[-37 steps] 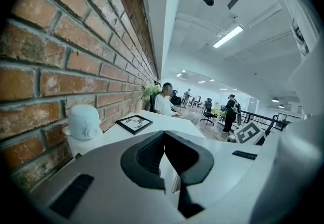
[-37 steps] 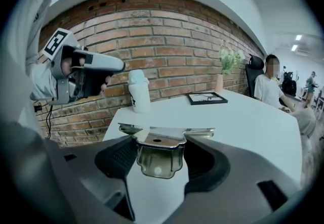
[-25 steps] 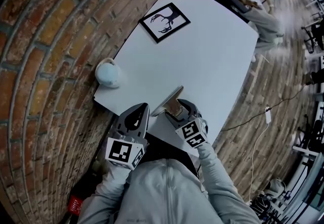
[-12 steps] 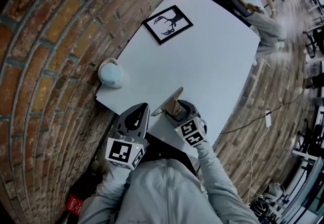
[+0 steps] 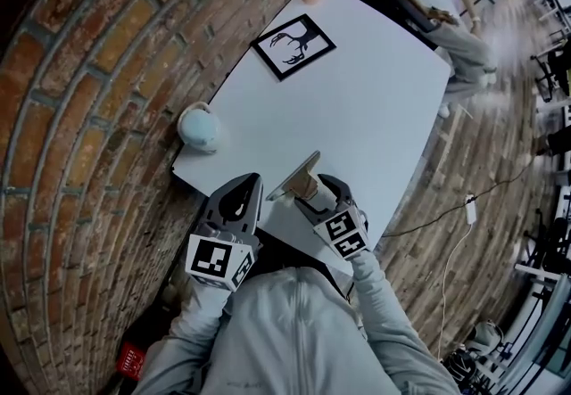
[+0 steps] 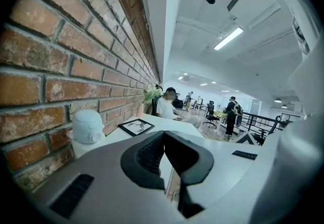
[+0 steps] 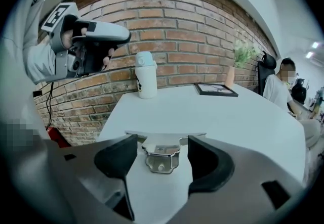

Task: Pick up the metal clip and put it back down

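One shiny metal clip (image 7: 161,158) lying on the white worktop (image 7: 202,112), between the spread jaws of the right hand-held gripper (image 7: 162,143), clear of both. Left hand-held gripper (image 6: 163,137) raised alongside, jaws together, empty. Farther back: one pale bottle (image 7: 146,75), one black-framed picture (image 7: 216,89).

a red brick wall (image 5: 80,117) runs along the white desk (image 5: 375,108); wood-plank floor (image 5: 464,166) lies on its other side. beyond, an open office (white ceiling, a lit strip light (image 6: 228,39)) with a black railing (image 6: 263,119) and office chairs (image 6: 210,113).
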`<state>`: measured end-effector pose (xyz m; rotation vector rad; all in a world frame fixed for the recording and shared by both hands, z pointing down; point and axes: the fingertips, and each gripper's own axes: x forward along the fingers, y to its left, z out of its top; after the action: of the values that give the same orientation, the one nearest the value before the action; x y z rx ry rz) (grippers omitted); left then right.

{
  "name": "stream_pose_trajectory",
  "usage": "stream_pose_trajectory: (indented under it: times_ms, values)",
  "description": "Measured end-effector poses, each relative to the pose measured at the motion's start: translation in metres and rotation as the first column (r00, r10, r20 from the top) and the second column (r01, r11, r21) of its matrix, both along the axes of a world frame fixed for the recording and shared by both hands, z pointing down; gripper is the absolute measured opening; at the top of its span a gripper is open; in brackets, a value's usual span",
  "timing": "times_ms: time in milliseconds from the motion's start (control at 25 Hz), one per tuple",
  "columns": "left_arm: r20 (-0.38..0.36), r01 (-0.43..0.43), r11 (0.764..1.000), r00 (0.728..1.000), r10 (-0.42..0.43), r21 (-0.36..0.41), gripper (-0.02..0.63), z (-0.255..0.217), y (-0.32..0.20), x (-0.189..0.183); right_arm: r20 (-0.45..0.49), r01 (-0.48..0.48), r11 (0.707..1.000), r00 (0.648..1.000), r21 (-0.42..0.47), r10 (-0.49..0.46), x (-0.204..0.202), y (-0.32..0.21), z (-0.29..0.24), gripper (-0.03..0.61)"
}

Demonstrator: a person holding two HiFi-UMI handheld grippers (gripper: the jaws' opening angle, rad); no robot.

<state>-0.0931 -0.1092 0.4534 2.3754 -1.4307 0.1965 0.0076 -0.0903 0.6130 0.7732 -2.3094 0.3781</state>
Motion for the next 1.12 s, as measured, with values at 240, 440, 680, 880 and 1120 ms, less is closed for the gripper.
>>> stream_pose_trajectory:
  times_ms: [240,440,680,880,1120]
  values:
    - [-0.003,-0.002,1.0,1.0,0.002,0.029,0.026,-0.018,0.001,0.002,0.077,-0.056,0.997,0.996,0.052,0.052,0.005,-0.004,-0.047,0.296]
    - [-0.011,-0.008,0.998,1.0,0.008,0.066,0.028,-0.038,0.005,0.004,0.19,-0.143,0.983,0.974,0.117,0.12,0.012,-0.012,-0.1,0.296]
    - [-0.022,-0.013,0.995,1.0,0.015,0.101,0.027,-0.056,0.01,0.007,0.351,-0.234,0.957,0.922,0.174,0.162,0.026,-0.017,-0.16,0.29]
    - [-0.024,-0.027,0.99,0.999,0.031,0.135,0.026,-0.07,0.015,0.01,0.42,-0.275,0.932,0.894,0.237,0.158,0.039,-0.011,-0.198,0.221]
    - [-0.033,-0.051,0.987,0.998,0.057,0.154,0.027,-0.08,0.02,0.017,0.465,-0.307,0.904,0.874,0.298,0.144,0.054,-0.001,-0.232,0.116]
